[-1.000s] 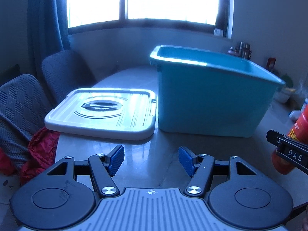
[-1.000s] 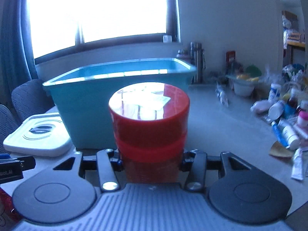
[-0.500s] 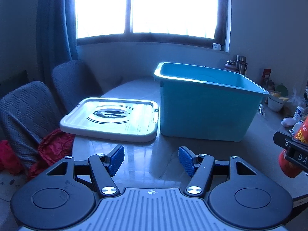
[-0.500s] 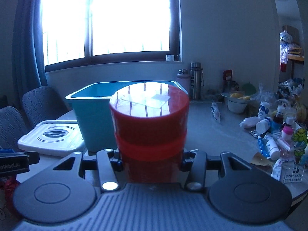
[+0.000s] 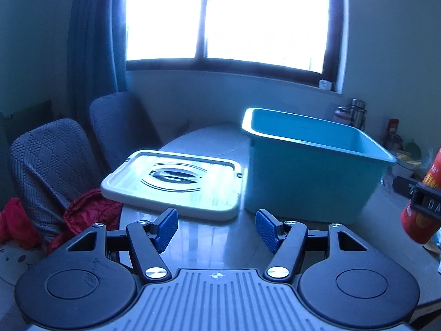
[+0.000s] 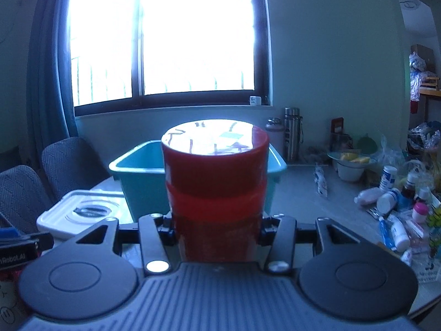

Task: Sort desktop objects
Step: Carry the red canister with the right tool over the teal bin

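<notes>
- Red jar (image 6: 215,182), with a glossy red lid, is clamped upright between the right tongs (image 6: 216,224).
- "DA" is read on the right tongs' body.
- Left tongs (image 5: 216,230) are held wide apart, empty, above the surface (image 5: 209,237).
- Teal bin (image 5: 308,165) is seen beyond, beside its white lid (image 5: 176,183).

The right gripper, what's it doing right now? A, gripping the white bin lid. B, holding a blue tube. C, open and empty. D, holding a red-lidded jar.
D: in the right wrist view the right gripper is closed on both sides of the red-lidded jar, while the white bin lid lies on the table beside the teal bin.
</notes>
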The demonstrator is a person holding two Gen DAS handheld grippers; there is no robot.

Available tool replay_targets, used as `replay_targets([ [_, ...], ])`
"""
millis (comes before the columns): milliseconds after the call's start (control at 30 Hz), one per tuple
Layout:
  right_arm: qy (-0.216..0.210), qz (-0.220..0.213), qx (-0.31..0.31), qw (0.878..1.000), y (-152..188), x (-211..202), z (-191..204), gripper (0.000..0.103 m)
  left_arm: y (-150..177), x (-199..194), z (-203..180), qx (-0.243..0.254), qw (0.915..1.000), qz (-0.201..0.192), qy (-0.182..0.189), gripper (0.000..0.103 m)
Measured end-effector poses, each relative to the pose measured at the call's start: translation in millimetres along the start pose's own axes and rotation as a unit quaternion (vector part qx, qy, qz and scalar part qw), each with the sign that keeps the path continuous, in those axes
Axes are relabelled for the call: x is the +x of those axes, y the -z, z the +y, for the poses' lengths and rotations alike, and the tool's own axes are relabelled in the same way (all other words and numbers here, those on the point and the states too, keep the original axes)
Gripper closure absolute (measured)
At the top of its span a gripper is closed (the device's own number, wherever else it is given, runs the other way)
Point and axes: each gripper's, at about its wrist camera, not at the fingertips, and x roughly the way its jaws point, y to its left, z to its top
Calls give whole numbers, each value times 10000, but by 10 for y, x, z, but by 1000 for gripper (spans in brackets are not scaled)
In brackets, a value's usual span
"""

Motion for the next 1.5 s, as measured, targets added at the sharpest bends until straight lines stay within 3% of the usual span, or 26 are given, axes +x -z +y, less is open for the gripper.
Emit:
replay_targets([
  [467,-54,-170,-110,9998,-600,1005,336,53,-602,920,335,-206,9988,256,-376,38],
  [633,57,-174,-165,9997,-763,1305,428,53,-819,1207,392,-166,9989,286,-325,38],
  [1100,404,333,-248,9983,-767,2153,583,53,-988,1848,294,72,9990,438,-24,38],
  [1500,542,838,-192,9948,-631,2469,561,53,-981,2093,338,164,9982,581,7,38],
])
